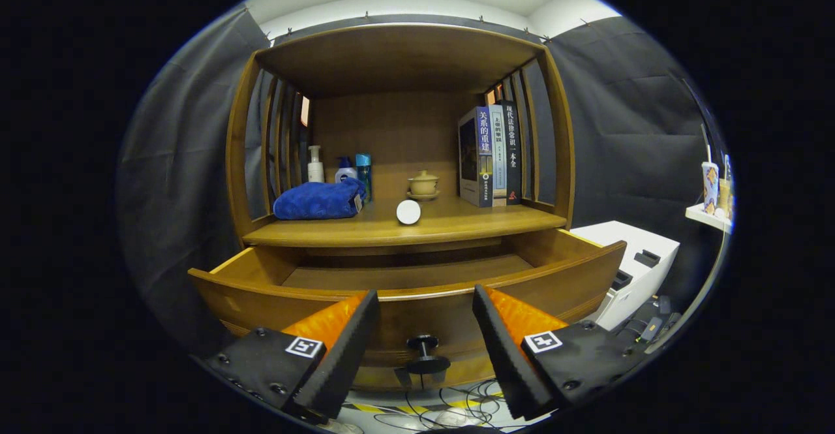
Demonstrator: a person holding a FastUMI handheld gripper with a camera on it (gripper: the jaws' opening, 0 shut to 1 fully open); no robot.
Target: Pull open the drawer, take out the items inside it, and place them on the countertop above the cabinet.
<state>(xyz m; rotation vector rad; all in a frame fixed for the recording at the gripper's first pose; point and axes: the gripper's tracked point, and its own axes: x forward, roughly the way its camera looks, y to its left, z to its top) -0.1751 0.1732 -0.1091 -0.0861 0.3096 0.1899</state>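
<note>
Wooden drawer pulled out, gripper level before it, jaws apart astride its knob.

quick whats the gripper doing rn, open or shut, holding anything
gripper: open, holding nothing; its fingers stand apart on either side of the drawer knob, in front of the open drawer.

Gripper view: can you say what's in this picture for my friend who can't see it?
A wooden drawer is pulled open, and the gripper hovers in front of it with its jaws wide apart on either side of the drawer's knob. On the countertop above sit a folded blue towel, some bottles, a small teapot, a white round thing and books.
</note>
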